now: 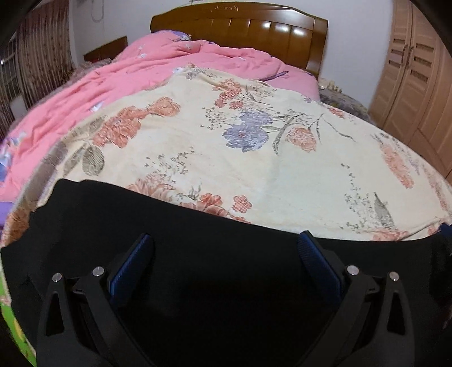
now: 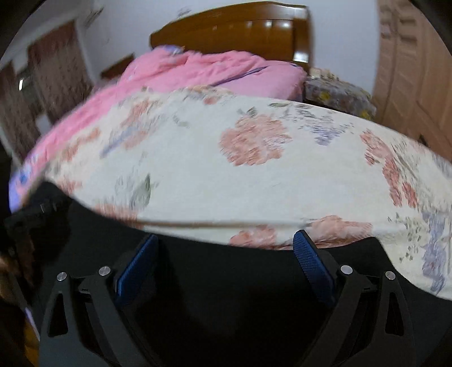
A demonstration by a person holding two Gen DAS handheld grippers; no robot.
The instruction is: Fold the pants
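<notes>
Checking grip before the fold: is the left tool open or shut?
Open. The left tool has its blue pads spread wide over the black pants, gripping nothing.

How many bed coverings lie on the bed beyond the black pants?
2. The cream floral blanket covers the near part of the bed, right behind the black pants; the pink quilt lies bunched beyond it toward the headboard. More may lie underneath.

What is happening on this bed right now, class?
A person holds two grippers over black pants spread along the near edge of a floral sheet. The left gripper and right gripper are both open above the dark fabric, gripping nothing. A pink quilt lies behind.
</notes>
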